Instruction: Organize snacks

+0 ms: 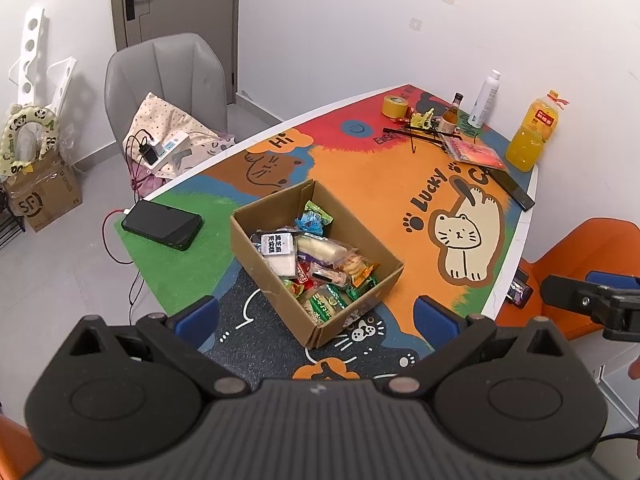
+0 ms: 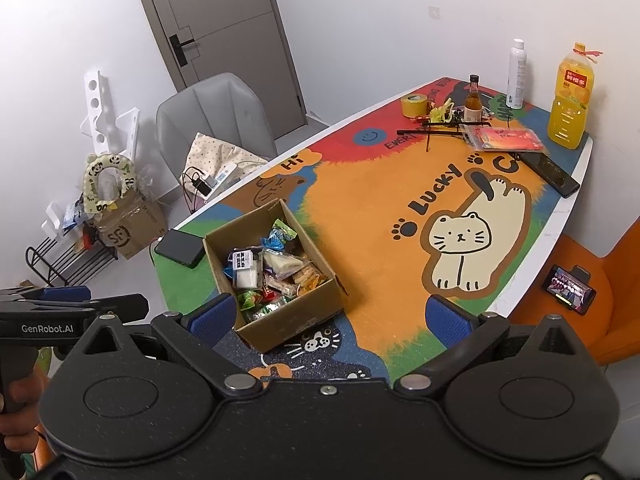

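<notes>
An open cardboard box [image 1: 276, 292] [image 2: 292, 324] stands on the colourful cat-print table mat [image 1: 380, 184] [image 2: 360, 208]. Several wrapped snacks [image 1: 316, 260] [image 2: 272, 272] fill it. My left gripper [image 1: 318, 316] hovers open above the near side of the box, blue fingertips [image 1: 198, 316] wide apart and holding nothing. My right gripper [image 2: 332, 316] is likewise open and empty, above the box's near right corner. The left view shows the right gripper [image 1: 588, 300] at the right edge; the right view shows the left gripper [image 2: 80, 304] at the left edge, held by a hand [image 2: 20, 408].
A black phone [image 1: 162, 224] [image 2: 178, 248] lies on the mat left of the box. At the far end stand an orange juice bottle [image 1: 532, 136] [image 2: 570, 96], a white spray can [image 1: 484, 98], a small brown bottle [image 2: 472, 100], tape [image 2: 414, 104], a red packet [image 2: 504, 138]. A grey chair [image 1: 164, 80] stands behind the table.
</notes>
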`<state>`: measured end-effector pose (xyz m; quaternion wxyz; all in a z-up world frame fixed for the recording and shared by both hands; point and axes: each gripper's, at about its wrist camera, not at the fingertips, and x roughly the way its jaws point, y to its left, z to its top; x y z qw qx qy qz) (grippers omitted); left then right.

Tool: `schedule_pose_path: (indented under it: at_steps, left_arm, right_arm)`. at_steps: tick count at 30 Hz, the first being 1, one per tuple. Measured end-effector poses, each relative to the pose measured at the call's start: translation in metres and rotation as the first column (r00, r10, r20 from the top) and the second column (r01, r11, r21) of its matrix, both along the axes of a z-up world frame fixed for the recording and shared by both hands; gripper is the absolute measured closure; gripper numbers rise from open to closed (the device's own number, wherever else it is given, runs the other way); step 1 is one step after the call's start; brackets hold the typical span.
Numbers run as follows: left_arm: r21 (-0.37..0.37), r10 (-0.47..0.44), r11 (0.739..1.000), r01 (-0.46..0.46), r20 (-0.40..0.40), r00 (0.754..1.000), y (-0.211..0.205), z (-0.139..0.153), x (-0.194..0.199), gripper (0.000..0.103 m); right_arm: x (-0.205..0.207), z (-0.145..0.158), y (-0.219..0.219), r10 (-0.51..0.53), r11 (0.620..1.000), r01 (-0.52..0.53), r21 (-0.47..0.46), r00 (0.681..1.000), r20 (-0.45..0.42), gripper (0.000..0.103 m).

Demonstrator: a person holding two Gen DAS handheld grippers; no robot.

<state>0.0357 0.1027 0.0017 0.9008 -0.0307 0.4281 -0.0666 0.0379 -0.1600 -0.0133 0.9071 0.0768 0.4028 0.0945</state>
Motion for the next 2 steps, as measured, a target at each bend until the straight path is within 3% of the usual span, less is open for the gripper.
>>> schedule_pose_path:
  at_steps: [2]
  left_arm:
    - [-0.004, 0.0, 1.0, 0.0, 0.0, 1.0, 0.0001, 0.0001, 0.0009, 0.0]
  right_arm:
    - [0.0004, -0.0001, 0.0004, 0.001, 1.0, -0.001, -0.001, 1.0, -0.002, 0.0]
